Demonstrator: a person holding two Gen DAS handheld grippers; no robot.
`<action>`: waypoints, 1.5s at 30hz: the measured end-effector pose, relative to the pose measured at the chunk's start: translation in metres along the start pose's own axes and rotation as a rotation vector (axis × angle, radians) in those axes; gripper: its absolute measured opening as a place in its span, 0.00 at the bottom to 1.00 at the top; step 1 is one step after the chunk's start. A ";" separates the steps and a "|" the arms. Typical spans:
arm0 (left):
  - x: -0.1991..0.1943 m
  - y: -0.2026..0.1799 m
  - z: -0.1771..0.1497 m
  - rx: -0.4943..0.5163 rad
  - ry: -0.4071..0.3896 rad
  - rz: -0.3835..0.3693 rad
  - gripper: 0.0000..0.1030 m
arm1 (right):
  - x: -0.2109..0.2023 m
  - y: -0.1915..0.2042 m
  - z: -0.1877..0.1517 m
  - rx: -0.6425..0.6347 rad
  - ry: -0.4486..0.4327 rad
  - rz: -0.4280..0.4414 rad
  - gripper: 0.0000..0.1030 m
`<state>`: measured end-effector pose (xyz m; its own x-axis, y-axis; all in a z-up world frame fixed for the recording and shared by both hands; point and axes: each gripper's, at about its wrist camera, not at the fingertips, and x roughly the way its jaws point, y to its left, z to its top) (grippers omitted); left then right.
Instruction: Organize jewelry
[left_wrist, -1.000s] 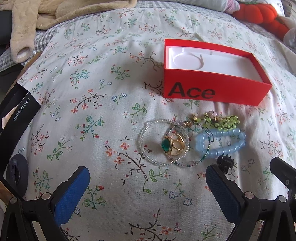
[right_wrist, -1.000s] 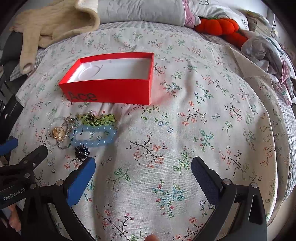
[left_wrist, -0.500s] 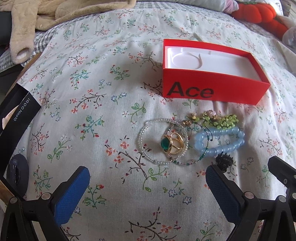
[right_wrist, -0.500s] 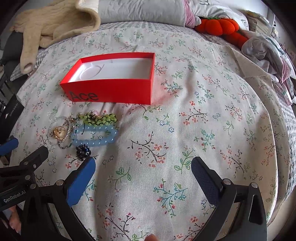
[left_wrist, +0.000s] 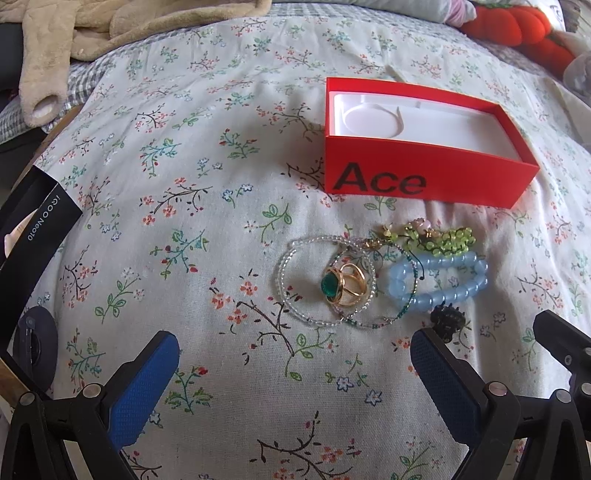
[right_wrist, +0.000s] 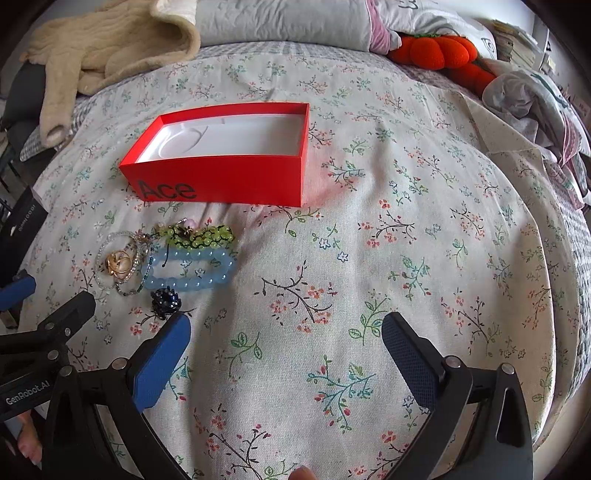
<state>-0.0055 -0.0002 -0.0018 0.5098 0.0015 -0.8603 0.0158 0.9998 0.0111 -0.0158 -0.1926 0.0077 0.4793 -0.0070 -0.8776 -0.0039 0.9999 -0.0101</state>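
An open red box (left_wrist: 424, 177) marked "Ace" with a white insert lies on the floral bedspread; it also shows in the right wrist view (right_wrist: 229, 181). In front of it lies a jewelry pile: a gold ring with a green stone (left_wrist: 343, 284) (right_wrist: 119, 263), a clear bead bracelet (left_wrist: 286, 280), a light blue bead bracelet (left_wrist: 439, 284) (right_wrist: 188, 267), a green bead piece (left_wrist: 439, 236) (right_wrist: 201, 234) and a small dark blue piece (left_wrist: 447, 319) (right_wrist: 165, 302). My left gripper (left_wrist: 295, 373) is open and empty just short of the pile. My right gripper (right_wrist: 286, 354) is open and empty, right of the pile.
A beige garment (right_wrist: 107, 48) lies at the bed's far left. A grey pillow (right_wrist: 280, 22) and an orange plush (right_wrist: 439, 51) sit at the back, crumpled clothes (right_wrist: 535, 103) at the right. A black band (left_wrist: 33, 229) lies at the left edge.
Both grippers have barely shifted; the view has drifted slightly. Both stay open and the jewelry has not moved.
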 end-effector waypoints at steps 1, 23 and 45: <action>0.000 0.000 0.000 0.001 0.001 0.000 1.00 | 0.000 0.000 0.000 0.000 0.001 0.000 1.00; -0.004 0.007 -0.003 -0.008 0.000 0.007 1.00 | -0.014 0.004 -0.004 0.012 0.002 -0.007 1.00; -0.006 0.022 0.054 0.073 0.089 -0.029 1.00 | -0.026 0.003 0.041 0.025 0.173 0.037 1.00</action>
<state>0.0381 0.0211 0.0311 0.4302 -0.0221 -0.9025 0.0937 0.9954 0.0202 0.0073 -0.1886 0.0503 0.3214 0.0311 -0.9464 0.0039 0.9994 0.0342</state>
